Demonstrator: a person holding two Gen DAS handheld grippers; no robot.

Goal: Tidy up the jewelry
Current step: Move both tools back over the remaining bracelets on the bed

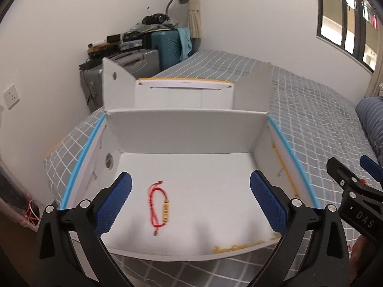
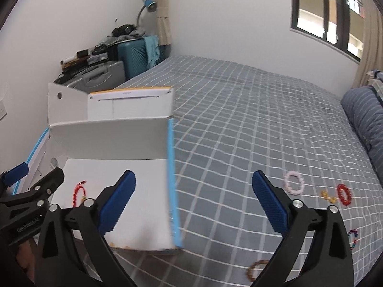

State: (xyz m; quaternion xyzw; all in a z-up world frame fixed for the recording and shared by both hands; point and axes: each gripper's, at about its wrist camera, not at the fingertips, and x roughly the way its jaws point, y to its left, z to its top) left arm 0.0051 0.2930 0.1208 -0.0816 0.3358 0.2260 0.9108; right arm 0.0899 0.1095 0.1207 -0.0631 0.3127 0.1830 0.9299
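A white open box (image 1: 182,134) with blue edging lies on the bed. A red cord bracelet with a gold bead (image 1: 160,205) lies on its floor, also seen in the right wrist view (image 2: 79,192). My left gripper (image 1: 190,205) is open and empty above the box's near part. My right gripper (image 2: 194,205) is open and empty over the box's right wall (image 2: 172,179). On the bedsheet to the right lie a pink bead bracelet (image 2: 294,182), a red bead bracelet (image 2: 344,194), a small gold piece (image 2: 328,196), a multicoloured bracelet (image 2: 353,238) and a brown bead bracelet (image 2: 256,269).
The grey checked bed (image 2: 251,119) fills the right. A striped blue pillow (image 2: 363,119) lies at its far right. Suitcases with clutter (image 1: 148,47) stand by the wall behind the box. The right gripper shows at the left wrist view's right edge (image 1: 352,191).
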